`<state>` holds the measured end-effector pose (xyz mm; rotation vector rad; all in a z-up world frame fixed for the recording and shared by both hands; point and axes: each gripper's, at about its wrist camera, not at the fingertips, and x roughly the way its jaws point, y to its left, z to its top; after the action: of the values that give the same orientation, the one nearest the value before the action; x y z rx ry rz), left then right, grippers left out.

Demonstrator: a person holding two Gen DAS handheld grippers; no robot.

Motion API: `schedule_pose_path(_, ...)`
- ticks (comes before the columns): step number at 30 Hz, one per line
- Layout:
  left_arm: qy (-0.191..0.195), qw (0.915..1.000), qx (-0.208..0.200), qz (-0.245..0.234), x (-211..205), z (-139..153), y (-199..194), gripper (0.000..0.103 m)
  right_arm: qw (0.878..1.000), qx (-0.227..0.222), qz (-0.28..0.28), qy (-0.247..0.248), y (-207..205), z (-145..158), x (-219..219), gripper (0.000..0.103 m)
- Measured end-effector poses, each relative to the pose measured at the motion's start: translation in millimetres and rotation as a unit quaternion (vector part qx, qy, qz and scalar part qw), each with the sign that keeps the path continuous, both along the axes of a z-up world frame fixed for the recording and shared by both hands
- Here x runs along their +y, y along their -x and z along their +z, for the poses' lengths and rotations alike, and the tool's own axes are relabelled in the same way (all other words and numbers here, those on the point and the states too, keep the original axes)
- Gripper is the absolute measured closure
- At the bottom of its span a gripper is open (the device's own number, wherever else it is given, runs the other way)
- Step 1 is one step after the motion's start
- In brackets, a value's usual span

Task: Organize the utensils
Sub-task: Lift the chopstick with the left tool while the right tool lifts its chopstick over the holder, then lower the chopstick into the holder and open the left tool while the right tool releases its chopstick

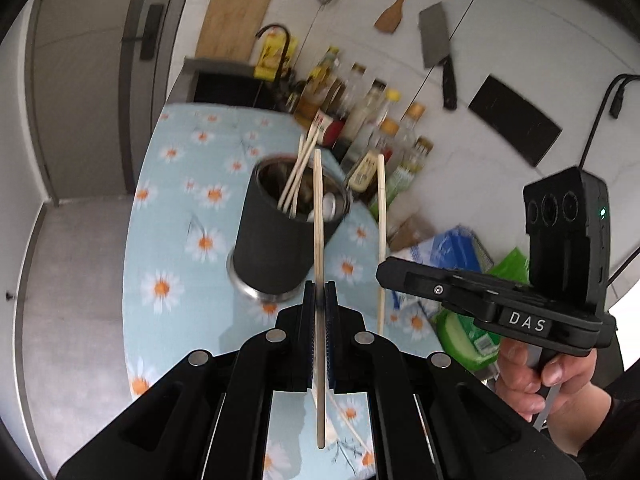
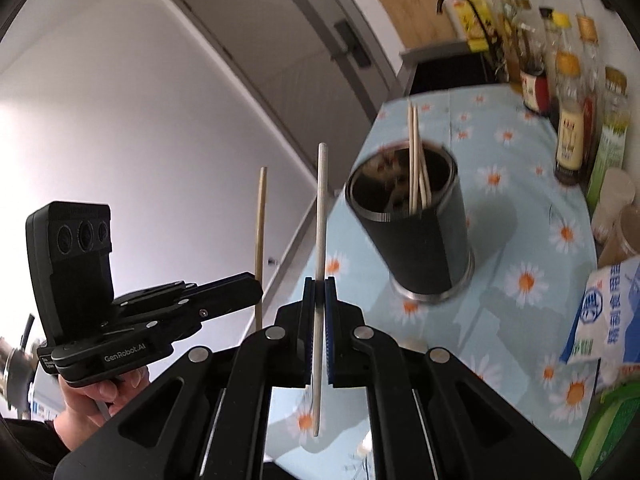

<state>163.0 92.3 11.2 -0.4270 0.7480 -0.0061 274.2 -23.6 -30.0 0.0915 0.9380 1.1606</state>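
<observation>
My left gripper (image 1: 320, 292) is shut on a wooden chopstick (image 1: 318, 216) that stands upright between its pads. My right gripper (image 2: 319, 292) is shut on a paler chopstick (image 2: 322, 200), also upright. Each gripper shows in the other's view: the right gripper (image 1: 382, 274) with its chopstick (image 1: 381, 232), the left gripper (image 2: 258, 286) with its chopstick (image 2: 261, 216). Both hang above the table, short of the dark cylindrical utensil holder (image 1: 276, 240) (image 2: 416, 232), which holds several chopsticks (image 1: 298, 176) (image 2: 416, 168). One more chopstick (image 1: 348, 428) lies on the daisy tablecloth (image 1: 172, 240) below my left gripper.
Sauce bottles (image 1: 372, 120) line the wall behind the holder. A sink with a black tap (image 1: 280, 52) lies beyond. A cleaver (image 1: 436, 44) and a wooden spatula (image 1: 396, 8) hang on the wall. A salt bag (image 2: 608, 308) and green packets (image 1: 468, 332) crowd the right. The table edge runs along the left.
</observation>
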Motion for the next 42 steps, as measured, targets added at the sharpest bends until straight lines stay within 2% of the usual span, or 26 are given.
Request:
schedule_pose_path(7, 0.004, 0.9979, -0.057, -0.030, 17.1, 20.9, -20.4, 0.100, 0.997, -0.031, -0.039, -0.050, -16.2, 27.7, 3.2, 0.097)
schedule_pose_path(13, 0.008, 0.9911, -0.118, -0.062, 29.7, 39.6, -36.2, 0.100, 0.990, -0.053, -0.085, -0.097, -32.7, 53.3, -0.8, 0.097)
schedule_pose_path(20, -0.011, 0.9787, -0.192, -0.071, 41.2, 62.9, -54.9, 0.100, 0.980, -0.100, -0.117, -0.129, -50.0, 78.7, 2.0, 0.097)
schedule_pose_path(26, -0.026, 0.9681, -0.244, -0.050, 49.4, 76.9, -66.3, 0.100, 0.968, -0.132, -0.147, -0.153, -62.4, 90.4, 5.5, 0.097)
schedule_pose_path(29, -0.044, 0.9583, -0.279, -0.042, 48.5, 82.3, -67.5, 0.100, 0.963, -0.152, -0.162, -0.152, -66.3, 93.6, 9.4, 0.097)
schedule_pose_path(32, -0.061, 0.9513, -0.300, -0.038, 45.3, 80.7, -69.5, 0.100, 0.958, -0.172, -0.174, -0.150, -68.0, 94.6, 13.1, 0.097)
schedule_pose_path(37, -0.076, 0.9442, -0.319, -0.027, 42.6, 67.1, -73.2, 0.100, 0.952, -0.195, -0.195, -0.133, -70.0, 87.6, 18.8, 0.097)
schedule_pose_path(42, -0.075, 0.9475, -0.310, -0.017, 45.0, 45.5, -79.5, 0.100, 0.953, -0.197, -0.196, -0.120, -73.9, 68.7, 28.0, 0.097)
